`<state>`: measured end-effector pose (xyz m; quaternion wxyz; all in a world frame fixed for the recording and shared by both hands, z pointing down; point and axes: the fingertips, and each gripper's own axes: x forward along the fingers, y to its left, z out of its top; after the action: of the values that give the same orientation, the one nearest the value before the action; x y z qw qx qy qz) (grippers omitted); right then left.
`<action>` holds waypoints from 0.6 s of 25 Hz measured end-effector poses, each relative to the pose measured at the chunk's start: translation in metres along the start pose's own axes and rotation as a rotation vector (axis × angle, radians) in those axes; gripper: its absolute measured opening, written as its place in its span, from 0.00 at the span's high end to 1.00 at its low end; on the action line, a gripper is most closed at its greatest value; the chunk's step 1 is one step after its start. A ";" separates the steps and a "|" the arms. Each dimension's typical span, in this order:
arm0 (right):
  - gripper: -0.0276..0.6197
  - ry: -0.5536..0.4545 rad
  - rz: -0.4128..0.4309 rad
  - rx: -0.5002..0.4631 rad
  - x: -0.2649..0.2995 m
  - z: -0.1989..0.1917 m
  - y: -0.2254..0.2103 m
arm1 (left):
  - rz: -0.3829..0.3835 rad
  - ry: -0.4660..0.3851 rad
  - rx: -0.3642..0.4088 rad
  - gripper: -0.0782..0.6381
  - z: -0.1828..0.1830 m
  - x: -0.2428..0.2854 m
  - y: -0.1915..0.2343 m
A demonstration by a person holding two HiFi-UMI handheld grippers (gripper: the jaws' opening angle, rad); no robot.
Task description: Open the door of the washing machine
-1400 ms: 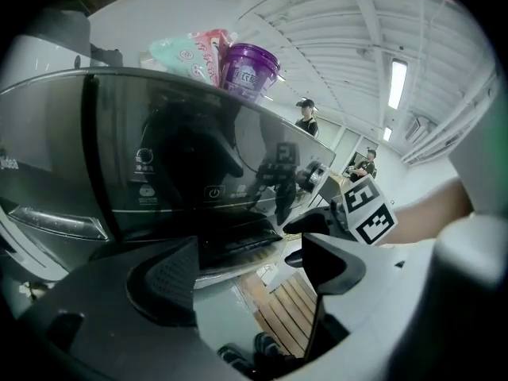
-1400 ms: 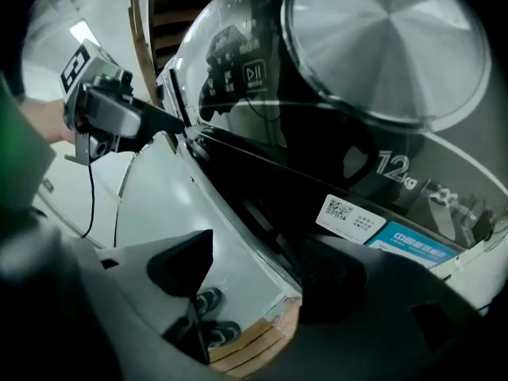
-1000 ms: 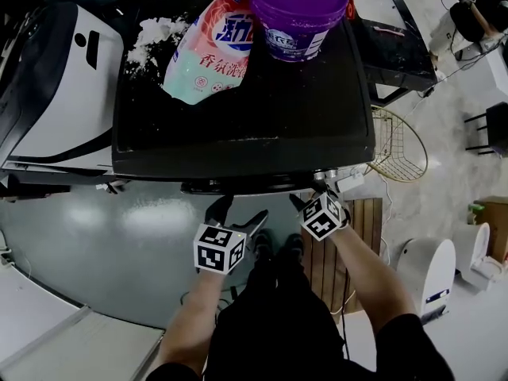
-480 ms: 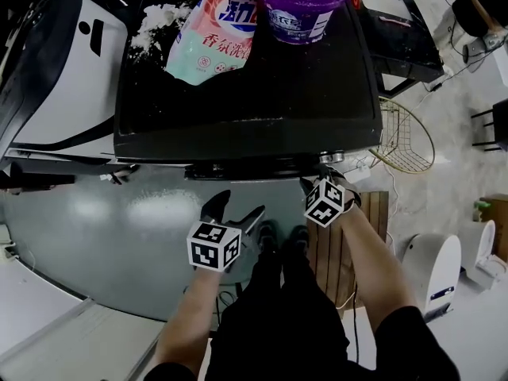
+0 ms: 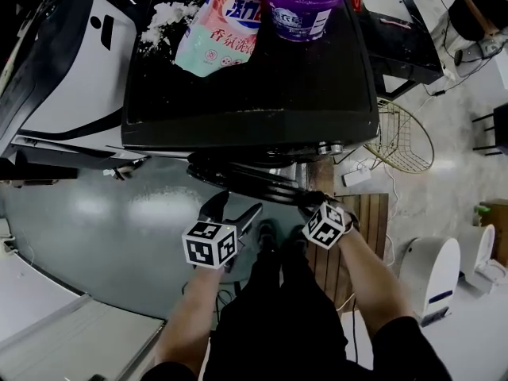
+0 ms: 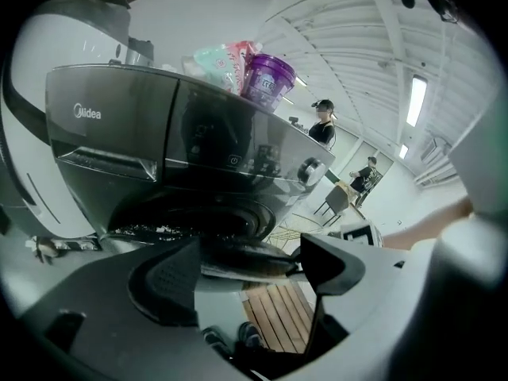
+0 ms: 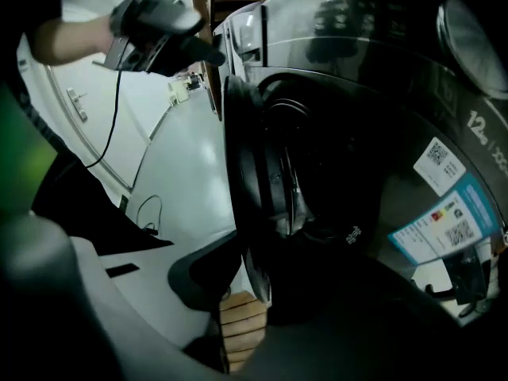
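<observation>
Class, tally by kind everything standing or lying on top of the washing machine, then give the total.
Purple tub: 1
Detergent bag: 1
Spilled white powder patch: 1
Total: 3

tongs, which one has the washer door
The right tongs: their jaws have just been closing, with the door rim between them. The left tongs stand open, holding nothing.

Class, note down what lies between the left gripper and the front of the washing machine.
The door, swung partly open, lies between the left gripper and the washing machine. The head view shows it from above.
</observation>
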<state>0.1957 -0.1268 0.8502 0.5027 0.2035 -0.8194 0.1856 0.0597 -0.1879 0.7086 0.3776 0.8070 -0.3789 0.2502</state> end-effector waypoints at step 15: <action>0.75 -0.031 0.017 0.304 -0.021 -0.032 0.058 | 0.058 -0.043 -0.040 0.31 -0.008 -0.047 -0.034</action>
<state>0.1977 -0.0583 0.8390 0.4520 0.2733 -0.7911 0.3086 0.0578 -0.1472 0.6668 0.3780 0.7932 -0.4152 0.2358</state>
